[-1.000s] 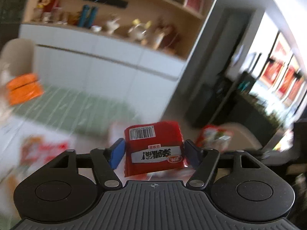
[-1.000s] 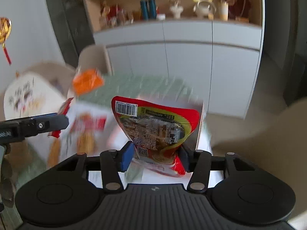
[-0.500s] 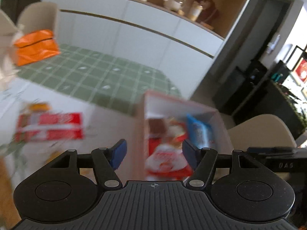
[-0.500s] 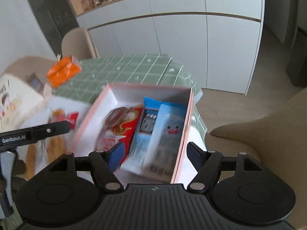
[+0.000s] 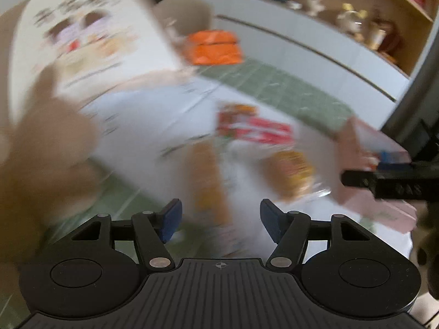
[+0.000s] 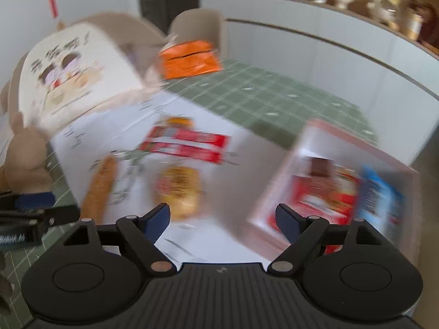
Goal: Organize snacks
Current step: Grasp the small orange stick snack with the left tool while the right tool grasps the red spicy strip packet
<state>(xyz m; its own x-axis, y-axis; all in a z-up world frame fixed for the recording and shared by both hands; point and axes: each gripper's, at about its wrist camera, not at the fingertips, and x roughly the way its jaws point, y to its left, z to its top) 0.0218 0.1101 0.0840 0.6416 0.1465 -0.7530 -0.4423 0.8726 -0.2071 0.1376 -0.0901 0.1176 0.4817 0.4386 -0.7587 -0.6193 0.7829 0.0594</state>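
- Left claw [image 5: 220, 215] stands spread, its jaws having just eased in a touch, nothing between the blue pads, pointing down at the counter [image 5: 277, 79].
- Right claw [image 6: 222, 223] is spread wide too, jaws just been opening, and empty.
- Count the loose snacks on the white sheet [image 6: 192, 126]: three that can be made out. One red packet [image 6: 189, 145], one round yellow-and-red packet [image 6: 178, 189] just in front of it, one long orange-brown stick [image 6: 100, 183] to the left.
- One pink box [image 6: 354, 139] sits at the right edge of the sheet. Inside, at least one red packet [image 6: 321, 200] and one blue packet [image 6: 381, 200] lie side by side; blur hides any finer count.
- One orange bag [image 6: 189, 59] rests farther back on the green checked cloth, well apart from the rest.
- One large white printed board [image 6: 71, 74] leans at the left, and a tan plush toy [image 6: 24, 161] sits beside it.
- One beige chair [image 6: 200, 27] stands behind the counter, white cabinets beyond.
- Everything is smeared by motion, so labels cannot be read.
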